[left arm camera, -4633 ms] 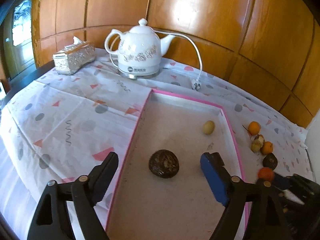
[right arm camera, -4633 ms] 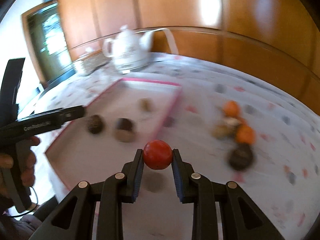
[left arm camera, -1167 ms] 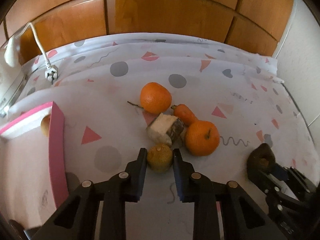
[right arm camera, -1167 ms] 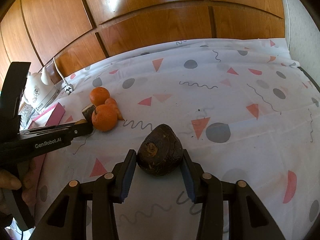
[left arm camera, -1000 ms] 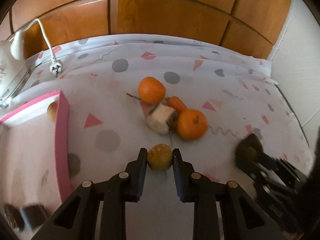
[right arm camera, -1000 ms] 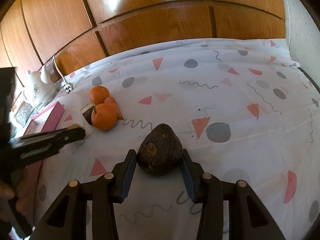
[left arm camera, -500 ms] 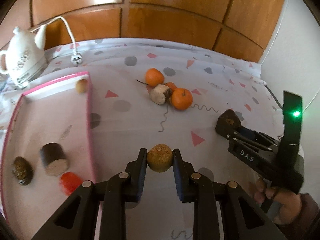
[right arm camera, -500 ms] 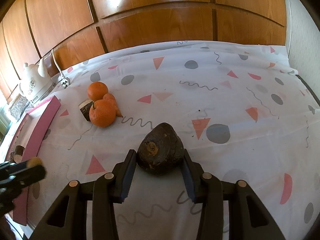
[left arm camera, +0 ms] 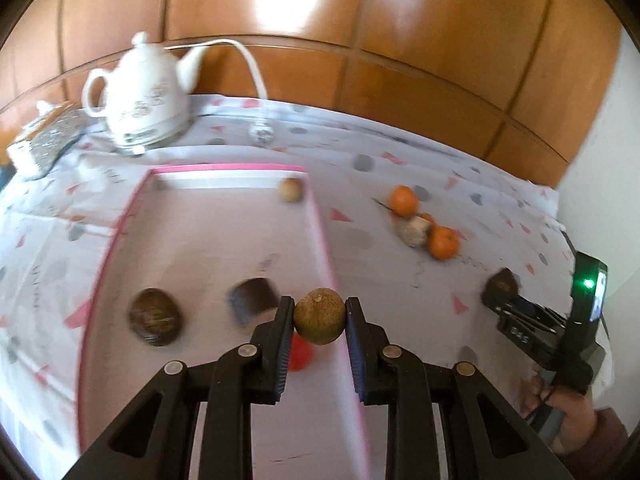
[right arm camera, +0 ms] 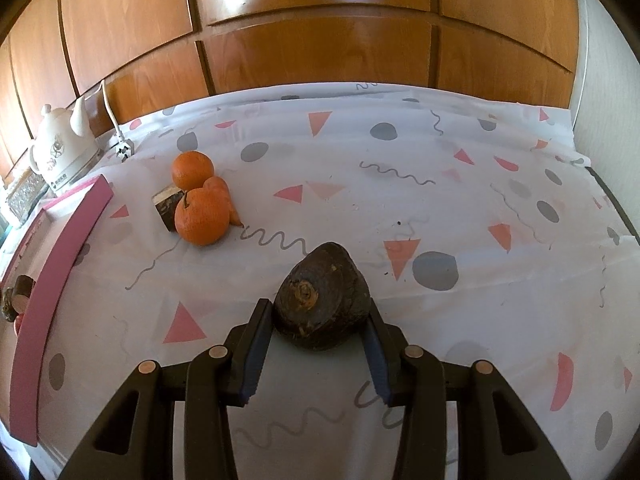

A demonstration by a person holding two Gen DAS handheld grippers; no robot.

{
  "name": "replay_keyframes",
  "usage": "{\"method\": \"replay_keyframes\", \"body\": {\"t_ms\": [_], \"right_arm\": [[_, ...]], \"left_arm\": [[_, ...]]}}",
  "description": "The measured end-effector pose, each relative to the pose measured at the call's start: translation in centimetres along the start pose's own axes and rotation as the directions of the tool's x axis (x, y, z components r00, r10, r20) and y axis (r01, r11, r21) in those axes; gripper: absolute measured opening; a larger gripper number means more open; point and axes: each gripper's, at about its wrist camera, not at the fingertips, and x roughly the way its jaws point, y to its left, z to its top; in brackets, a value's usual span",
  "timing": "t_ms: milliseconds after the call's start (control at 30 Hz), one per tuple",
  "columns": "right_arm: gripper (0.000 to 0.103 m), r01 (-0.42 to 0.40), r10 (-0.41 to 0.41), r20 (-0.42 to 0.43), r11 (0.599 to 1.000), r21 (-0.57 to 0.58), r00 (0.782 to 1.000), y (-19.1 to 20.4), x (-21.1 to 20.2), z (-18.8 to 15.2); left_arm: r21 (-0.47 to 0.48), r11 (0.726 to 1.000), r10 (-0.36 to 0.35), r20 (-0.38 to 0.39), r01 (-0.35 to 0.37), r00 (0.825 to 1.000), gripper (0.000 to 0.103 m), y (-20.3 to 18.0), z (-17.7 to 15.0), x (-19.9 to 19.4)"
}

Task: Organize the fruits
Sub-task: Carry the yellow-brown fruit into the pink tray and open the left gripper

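Left gripper (left arm camera: pixel 319 322) is clamped on a small brown fruit (left arm camera: pixel 319 321), both pads tight against its sides, and it hangs right over the pink right wall of the tray (left arm camera: pixel 320 236). Inside the tray: a dark round fruit (left arm camera: pixel 155 317) on the left, a dark cut chunk (left arm camera: pixel 253 301) next to it, a red fruit (left arm camera: pixel 301 353) half hidden behind the left finger, and a small pale fruit (left arm camera: pixel 290 189) tucked in the far right corner. The view is smeared, so details are soft.

Over on the cloth (right arm camera: pixel 440 208), the right gripper (right arm camera: pixel 318 322) has its jaws closed on a big dark fruit (right arm camera: pixel 322 298), blue pads pressing both flanks; the fruit looks to sit on or just over the cloth, I can't tell which. The left camera catches that same gripper (left arm camera: pixel 532 316) off to the right, a hand (left arm camera: pixel 568 412) on its handle.

Still loose on the cloth: two oranges (right arm camera: pixel 202 216), touching a carrot (right arm camera: pixel 224 196) and a pale cut piece (right arm camera: pixel 168 206), all bunched together between tray and dark fruit. At the back, a white kettle (left arm camera: pixel 140 96) with its cord, and a silver box (left arm camera: pixel 48 140) beside it, against the wood panelling (right arm camera: pixel 320 32).
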Motion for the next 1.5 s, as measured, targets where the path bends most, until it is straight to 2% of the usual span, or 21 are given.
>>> {"method": "replay_keyframes", "body": {"t_ms": [200, 367, 633, 833, 933, 1067, 1133, 1367, 1433, 1500], "right_arm": [[0.044, 0.013, -0.013, -0.003, 1.000, -0.013, 1.000, 0.2, 0.0, 0.1], [0.044, 0.027, -0.027, -0.005, 0.999, -0.026, 1.000, 0.4, -0.1, 0.1], [0.043, 0.057, -0.059, -0.015, 0.996, -0.071, 0.998, 1.3, -0.3, 0.3], [0.043, 0.022, -0.024, -0.017, 0.995, -0.100, 1.000, 2.7, -1.2, 0.4], [0.043, -0.015, 0.014, -0.013, 0.994, -0.110, 1.000, 3.8, -1.8, 0.6], [0.043, -0.112, 0.111, -0.012, 0.984, -0.136, 0.994, 6.4, -2.8, 1.4], [0.043, -0.165, 0.165, -0.010, 0.972, -0.167, 0.986, 8.3, -3.3, 1.9], [0.043, -0.325, 0.329, -0.036, 0.900, -0.292, 0.944, 16.1, -4.3, 3.8], [0.043, -0.350, 0.353, -0.048, 0.884, -0.311, 0.934, 17.8, -4.2, 4.0], [0.043, -0.372, 0.374, -0.060, 0.867, -0.333, 0.926, 19.7, -4.0, 4.5]], "left_arm": [[-0.031, 0.997, 0.074, 0.023, -0.073, 0.997, 0.025, 2.8, -0.7, -0.8], [-0.062, 0.992, 0.109, 0.011, -0.108, 0.994, 0.025, 4.8, -1.7, -0.8], [-0.103, 0.983, 0.148, -0.010, -0.149, 0.989, 0.026, 6.9, -2.8, -0.5], [-0.123, 0.980, 0.153, -0.016, -0.154, 0.988, 0.026, 7.6, -3.3, -0.5], [-0.129, 0.979, 0.157, -0.010, -0.157, 0.988, 0.028, 7.7, -3.4, -0.7], [-0.136, 0.977, 0.167, 0.004, -0.165, 0.986, 0.039, 7.7, -3.4, -1.1], [-0.141, 0.975, 0.173, 0.010, -0.169, 0.985, 0.047, 7.8, -3.4, -1.3], [-0.168, 0.971, 0.180, 0.037, -0.171, 0.983, 0.053, 8.4, -3.3, -2.3], [-0.176, 0.970, 0.180, 0.050, -0.169, 0.982, 0.060, 8.6, -3.2, -2.7], [-0.186, 0.968, 0.182, 0.061, -0.168, 0.981, 0.061, 8.8, -3.3, -3.0]]}}
